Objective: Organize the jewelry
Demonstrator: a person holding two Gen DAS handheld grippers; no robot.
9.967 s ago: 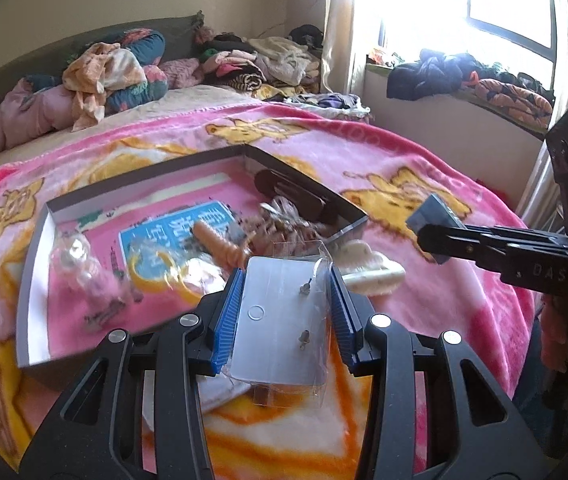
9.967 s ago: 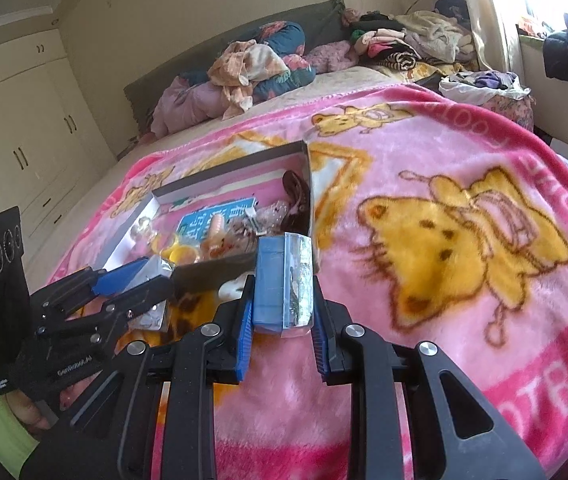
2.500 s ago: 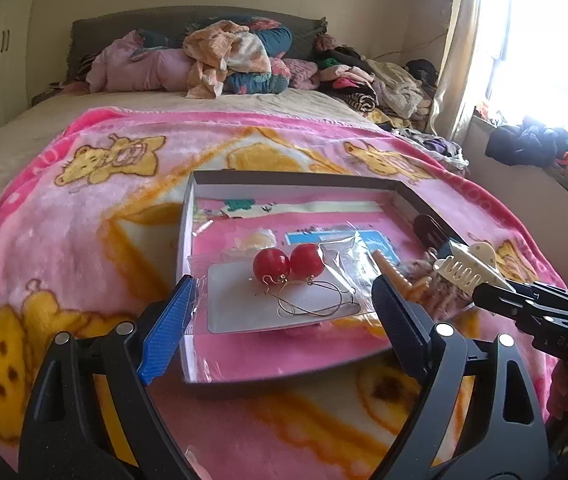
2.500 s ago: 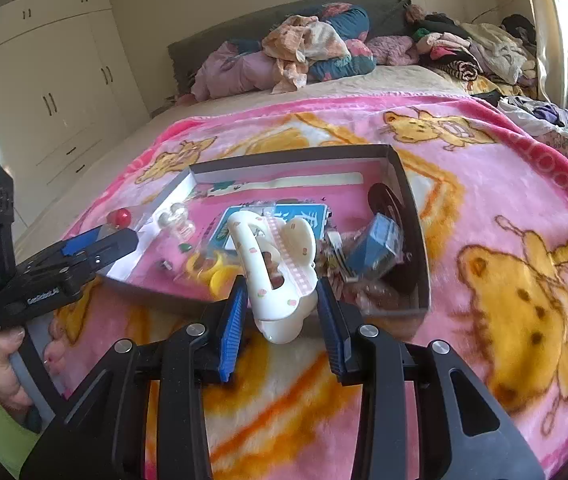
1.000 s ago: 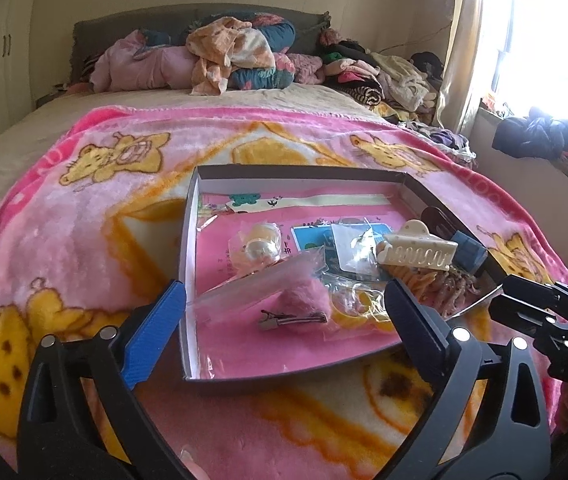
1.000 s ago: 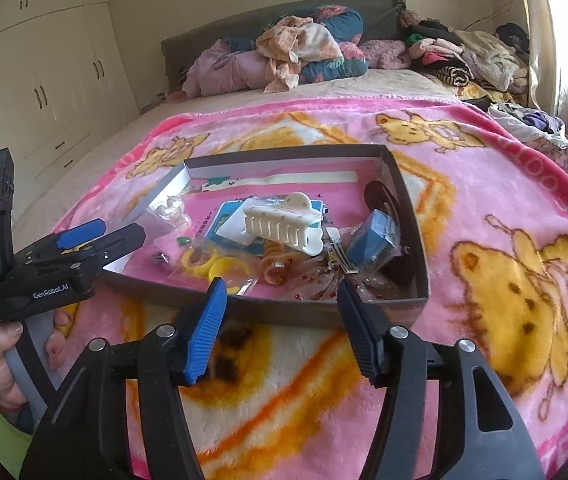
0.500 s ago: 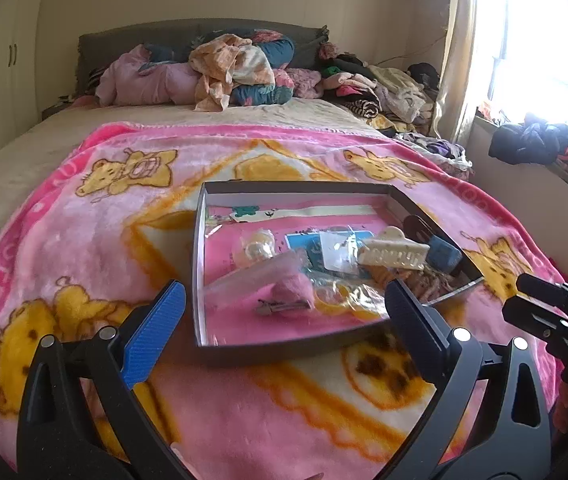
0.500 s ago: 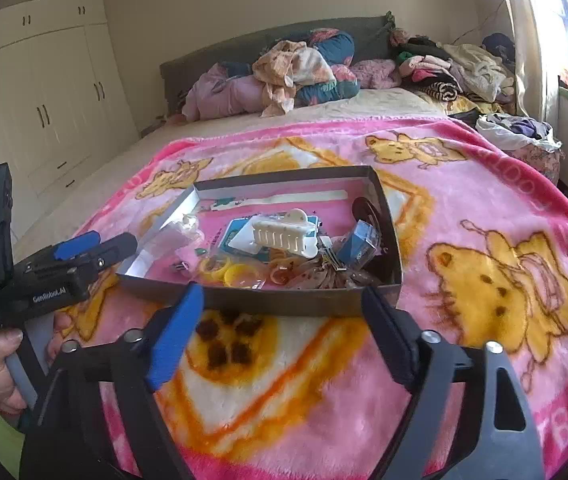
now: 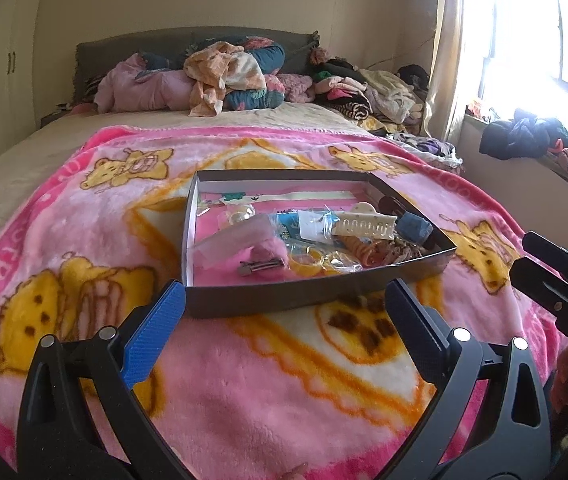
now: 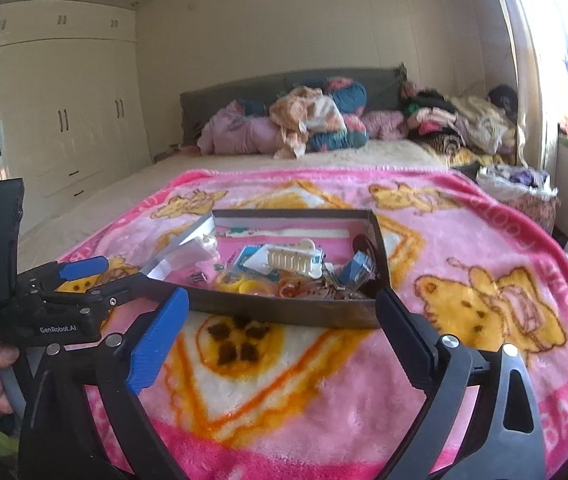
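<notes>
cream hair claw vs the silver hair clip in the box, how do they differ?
The cream hair claw is bulky with a toothed comb edge; the silver hair clip is slim, flat metal. The claw rests on top of the pile toward the box's right side; the clip lies low on the pink lining near the front wall. Both sit loose inside the dark box, untouched by either tool.
</notes>
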